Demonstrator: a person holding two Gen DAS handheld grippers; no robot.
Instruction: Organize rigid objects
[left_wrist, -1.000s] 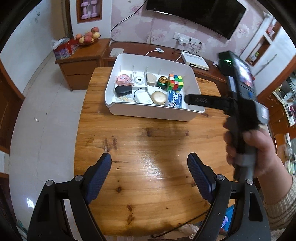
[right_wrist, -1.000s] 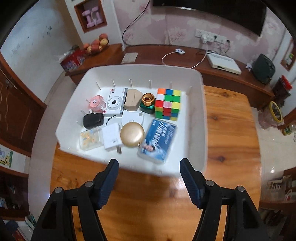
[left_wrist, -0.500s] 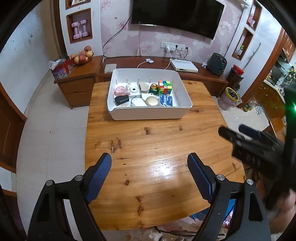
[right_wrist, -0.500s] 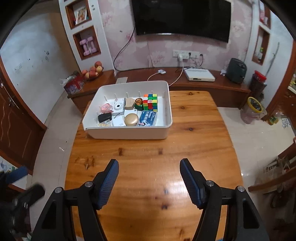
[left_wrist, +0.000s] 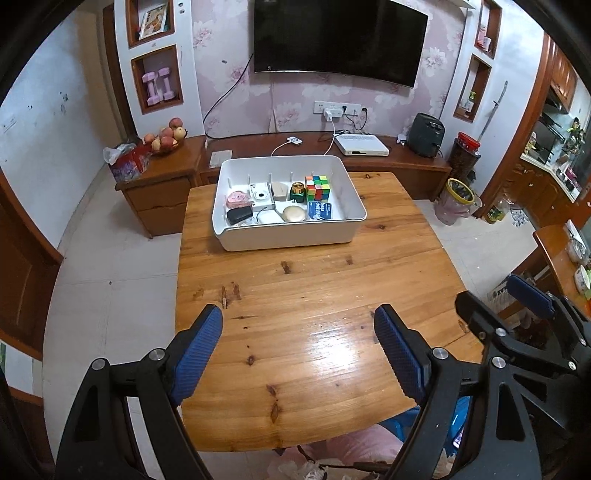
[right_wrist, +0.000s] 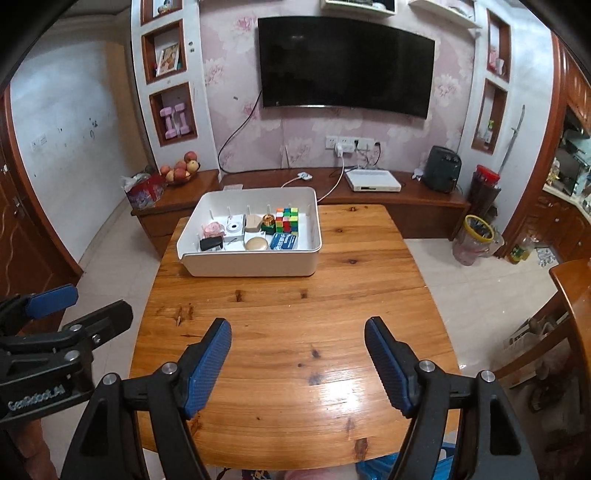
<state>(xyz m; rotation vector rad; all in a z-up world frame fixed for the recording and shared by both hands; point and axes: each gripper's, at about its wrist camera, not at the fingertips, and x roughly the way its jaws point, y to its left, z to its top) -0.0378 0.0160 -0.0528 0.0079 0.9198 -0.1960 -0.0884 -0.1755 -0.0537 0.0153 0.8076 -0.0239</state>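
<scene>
A white plastic bin (left_wrist: 295, 236) (right_wrist: 255, 264) stands at the far side of the wooden table (left_wrist: 314, 295) (right_wrist: 295, 306). It holds a Rubik's cube (left_wrist: 317, 187) (right_wrist: 286, 220), a blue box (left_wrist: 320, 211), a gold round case (left_wrist: 294, 213) (right_wrist: 256, 243), a black adapter (left_wrist: 239, 215), a pink item (left_wrist: 237, 198) and a white camera-like box (left_wrist: 262, 195). My left gripper (left_wrist: 299, 350) is open and empty above the near table edge. My right gripper (right_wrist: 298, 354) is open and empty, also at the near edge. Each shows at the side of the other's view.
A low wooden TV cabinet (right_wrist: 369, 192) runs behind the table, with a fruit bowl (right_wrist: 181, 171), a white set-top box (right_wrist: 373, 181) and cables. A bin with a yellow rim (right_wrist: 476, 236) stands on the floor at right. Another table's edge (right_wrist: 572, 295) is at far right.
Both grippers have pulled back and up from the bin to the near table edge. The bin now looks smaller and farther. Both stay open and empty.
</scene>
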